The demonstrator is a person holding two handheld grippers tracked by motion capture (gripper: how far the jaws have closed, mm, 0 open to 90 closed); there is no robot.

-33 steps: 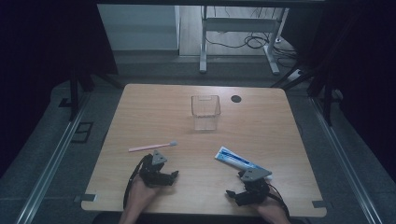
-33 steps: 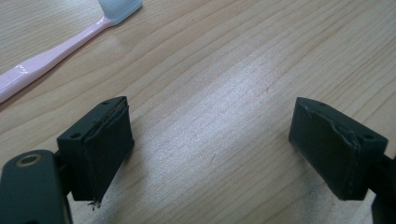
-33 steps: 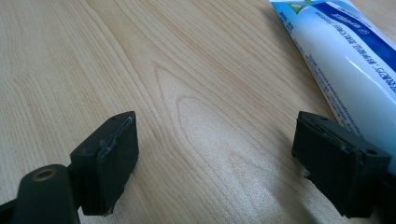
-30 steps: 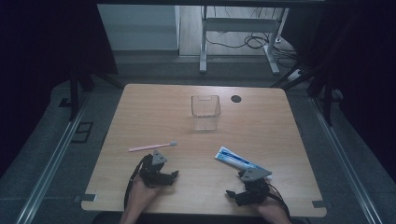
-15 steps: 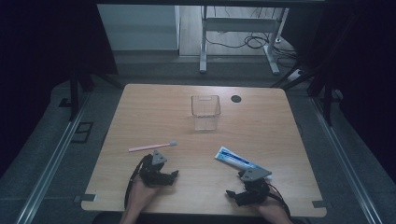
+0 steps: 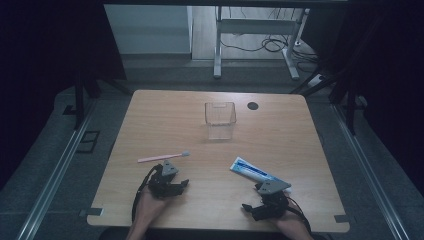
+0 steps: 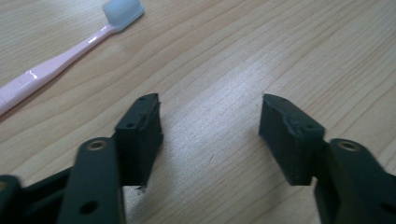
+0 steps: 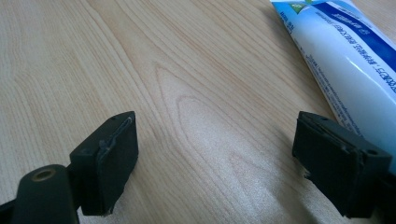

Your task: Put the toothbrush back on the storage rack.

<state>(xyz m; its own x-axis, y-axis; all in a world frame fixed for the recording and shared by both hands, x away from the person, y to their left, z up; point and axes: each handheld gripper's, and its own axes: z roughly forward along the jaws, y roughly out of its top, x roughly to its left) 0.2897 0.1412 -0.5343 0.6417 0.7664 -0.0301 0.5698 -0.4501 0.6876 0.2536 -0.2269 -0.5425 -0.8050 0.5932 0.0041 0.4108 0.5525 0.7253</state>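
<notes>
We had the left gripper [image 6: 172,186], jaws just narrowing on nothing, just short of the pink toothbrush [image 6: 163,157] lying parallel to the table's [image 6: 150,115] near edge, the wide, empty right gripper [image 6: 262,205] probably farther.

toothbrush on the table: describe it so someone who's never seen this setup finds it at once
On the wooden table, look at the near left part, just beyond the left gripper. The toothbrush lies flat there, head pointing toward the table's middle. It is the one thin pink stick with pale blue bristles, unlike the broad blue-and-white tube at right.
</notes>
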